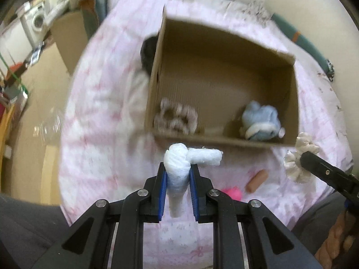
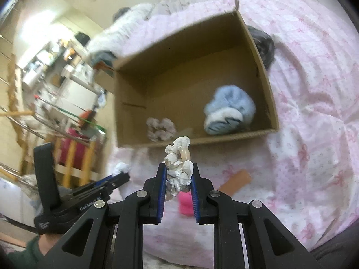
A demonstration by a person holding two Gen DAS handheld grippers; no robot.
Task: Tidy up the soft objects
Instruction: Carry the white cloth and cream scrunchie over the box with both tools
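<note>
Fingers of the left gripper clamp a white knotted cloth; the right gripper pinches a cream scrunchie. Both loads sit at lower centre, the open cardboard box directly above, just beyond its near wall, neither noticeably closer.

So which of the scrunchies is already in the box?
The pinkish patterned scrunchie, lying in the cardboard box on its floor; the cream scrunchie is clamped in the right gripper.

box on bed, plush and scrunchie inside
</note>
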